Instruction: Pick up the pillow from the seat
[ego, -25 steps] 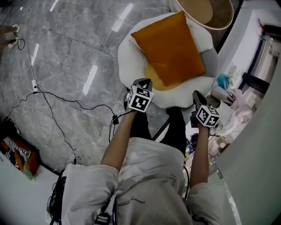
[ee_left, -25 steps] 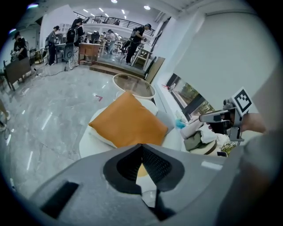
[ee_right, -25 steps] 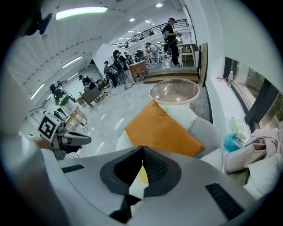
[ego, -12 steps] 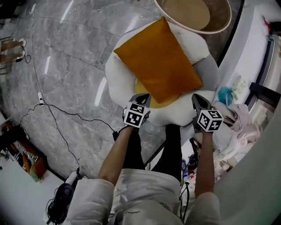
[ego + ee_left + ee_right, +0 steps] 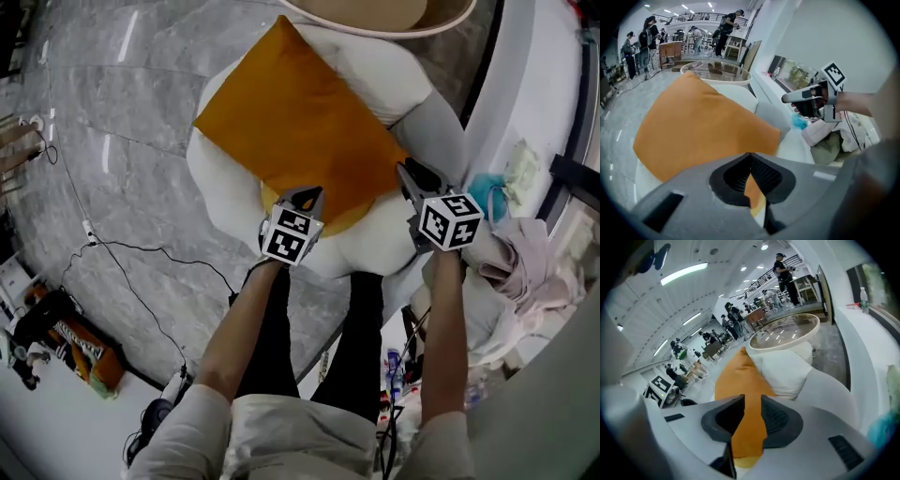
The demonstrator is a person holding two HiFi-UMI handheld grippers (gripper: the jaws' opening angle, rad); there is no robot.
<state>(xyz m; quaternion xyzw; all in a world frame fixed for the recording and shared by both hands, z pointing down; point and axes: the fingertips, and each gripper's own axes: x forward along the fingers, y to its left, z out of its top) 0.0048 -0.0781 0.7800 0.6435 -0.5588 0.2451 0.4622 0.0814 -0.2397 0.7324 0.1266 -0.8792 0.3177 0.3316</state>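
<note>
The left gripper (image 5: 302, 195) is at the lower middle of the head view, right at the near edge of the pillow (image 5: 291, 131). Its tongs are pressed together at the tips, with nothing between them. The orange pillow lies flat on the white seat (image 5: 370, 248), in the upper middle of the head view, with one corner pointing down toward the person. The right gripper (image 5: 405, 171) is to the right of that, just beside the pillow's right edge. Its tongs are spread only a little and have just been opening. The orange seen through the gap is the pillow farther off, so they pinch nothing.

The step now looks like reaching for the pillow. To do it well, I think both tongs should open wide first. Then each should bite a good fold of cloth on its own side of the near edge. Both should lift together, so the soft pillow does not droop or slip out.

The cube on each gripper has black and white squares. I can read no words or brand names anywhere.
</note>
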